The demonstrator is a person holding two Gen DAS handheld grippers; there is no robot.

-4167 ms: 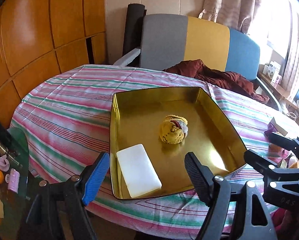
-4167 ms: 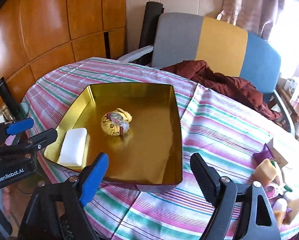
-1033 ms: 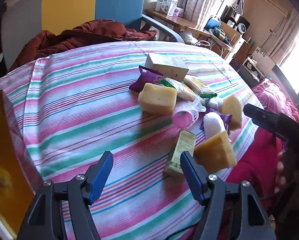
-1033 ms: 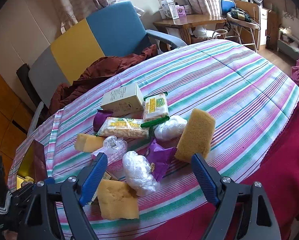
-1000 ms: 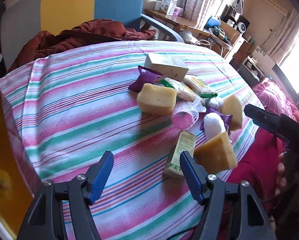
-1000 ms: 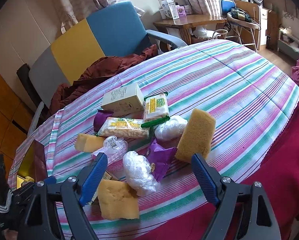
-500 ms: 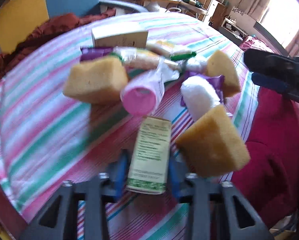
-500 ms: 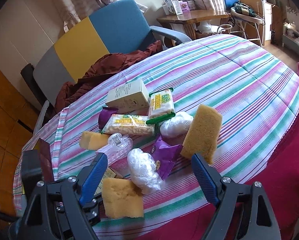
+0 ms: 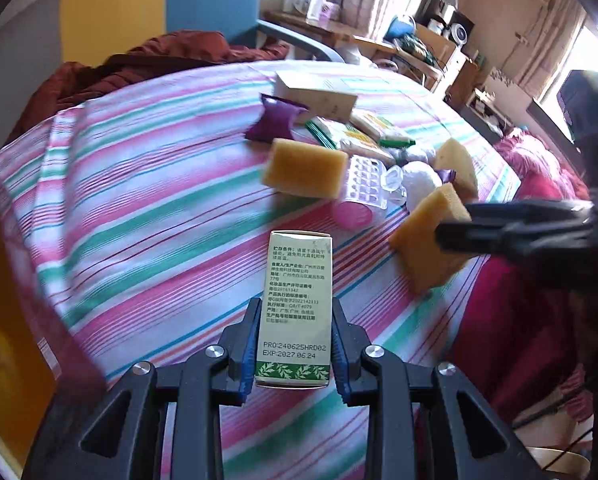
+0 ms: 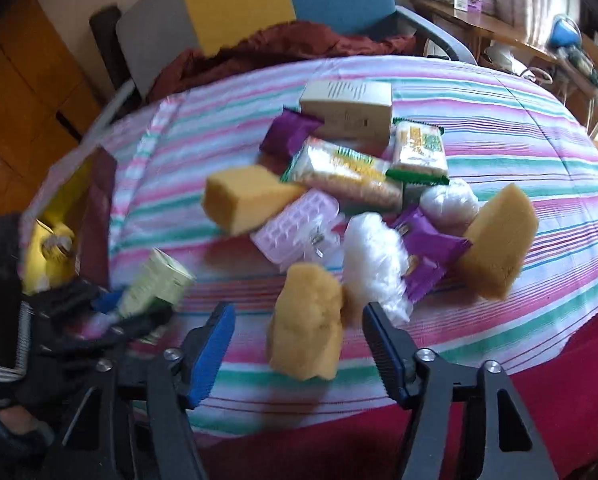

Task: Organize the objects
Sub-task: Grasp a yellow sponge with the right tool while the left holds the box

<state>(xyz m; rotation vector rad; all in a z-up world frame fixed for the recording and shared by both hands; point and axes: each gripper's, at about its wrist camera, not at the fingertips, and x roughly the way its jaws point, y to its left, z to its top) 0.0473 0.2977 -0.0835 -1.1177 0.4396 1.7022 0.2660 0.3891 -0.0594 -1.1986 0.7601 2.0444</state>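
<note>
A round desk (image 10: pixel 499 92) under a pink, green and white striped cloth carries everything. Behind it stands a chair (image 10: pixel 259 4) with grey, yellow and blue back panels and a dark red garment (image 10: pixel 291 48) heaped on its seat. At the desk's left edge sits a gold tin tray (image 10: pixel 55 208) with a small yellow bundle (image 10: pixel 57 246) in it.

A heap of loose things lies near the desk's front edge: a beige carton (image 10: pixel 347 114), two green-trimmed snack packs (image 10: pixel 347 178) lying side by side, three yellow sponges, two purple sachets, a pink plastic case (image 10: pixel 299 226) and two white plastic-wrapped bundles, most of them touching or overlapping.

The right gripper (image 10: pixel 299 348) points down at the nearest sponge (image 10: pixel 307 328). Its jaws are closing, the sponge stands between them, and the pads are still clear of it on both sides.

The left gripper (image 9: pixel 293 344) has its jaws clamped tight on a small green-and-white box (image 9: pixel 297 304) with printed text, held upright by its lower half above the cloth, left of the heap.
</note>
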